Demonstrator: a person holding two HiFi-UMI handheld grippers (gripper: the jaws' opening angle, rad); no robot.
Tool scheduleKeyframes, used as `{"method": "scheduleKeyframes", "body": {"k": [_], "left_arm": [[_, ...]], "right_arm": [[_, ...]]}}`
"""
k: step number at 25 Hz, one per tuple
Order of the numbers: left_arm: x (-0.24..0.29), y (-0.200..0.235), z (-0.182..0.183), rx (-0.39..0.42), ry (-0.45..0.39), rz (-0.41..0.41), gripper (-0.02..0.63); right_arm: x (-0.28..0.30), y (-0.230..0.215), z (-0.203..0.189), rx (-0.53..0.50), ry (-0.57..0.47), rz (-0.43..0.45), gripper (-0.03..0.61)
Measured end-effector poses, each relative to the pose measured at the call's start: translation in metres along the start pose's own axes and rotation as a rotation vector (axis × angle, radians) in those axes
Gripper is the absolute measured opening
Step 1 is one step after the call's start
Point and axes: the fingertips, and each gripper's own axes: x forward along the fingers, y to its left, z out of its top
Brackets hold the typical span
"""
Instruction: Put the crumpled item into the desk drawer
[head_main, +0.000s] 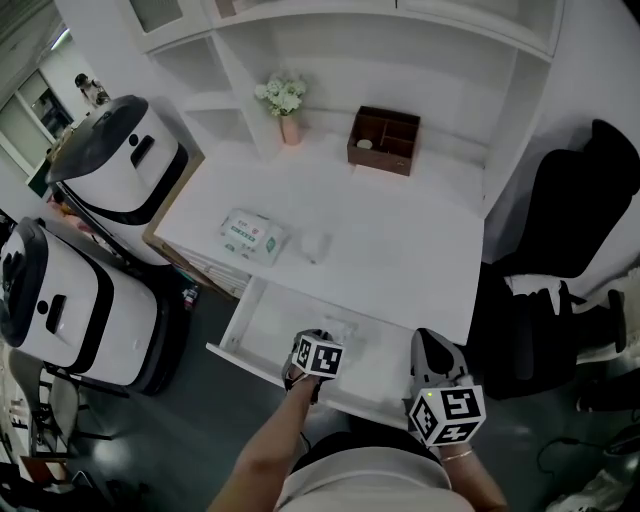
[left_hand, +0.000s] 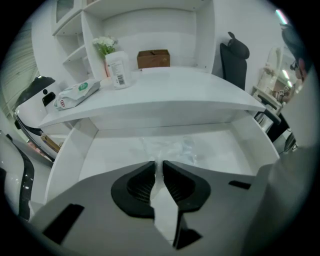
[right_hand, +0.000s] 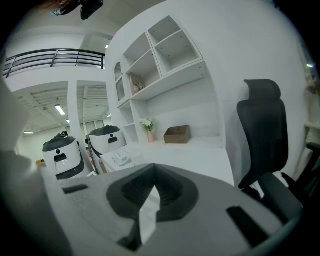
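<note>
Our left gripper (left_hand: 159, 162) holds its jaws narrowly apart, pinching nothing; our right gripper (right_hand: 154, 186) has its jaws pressed together, empty. Just beyond the left jaws, the crumpled item (left_hand: 172, 147) lies inside the open drawer (left_hand: 70, 150). Being light, it might cling to the jaws on pull-back, or snag under the table (left_hand: 190, 95) at closing.

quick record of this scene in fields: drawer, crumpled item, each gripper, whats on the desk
drawer: open, pulled out from under the desk
crumpled item: clear, lying in the drawer just ahead of the left gripper's tips
left gripper: over the drawer, jaws a narrow slit apart; grip on the item unclear
right gripper: jaws together, empty
desk: wipes pack, white bottle, brown box, flower vase
</note>
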Motion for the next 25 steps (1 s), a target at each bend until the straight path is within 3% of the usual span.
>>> {"method": "scheduleKeyframes", "body": {"k": [11, 20, 25], "left_arm": [[0.031, -0.006, -0.019, 0.047, 0.136, -0.016, 0.047], [0.038, -0.001, -0.021, 0.013, 0.149, -0.019, 0.073], [0.033, 0.002, -0.018, -0.018, 0.126, -0.031, 0.125]], "right_arm": [[-0.001, -0.002, -0.004, -0.001, 0.02, -0.013, 0.002], [0.0, -0.005, -0.008, 0.005, 0.036, -0.015, 0.002], [0.002, -0.004, -0.008, 0.004, 0.042, -0.003, 0.002]]}}
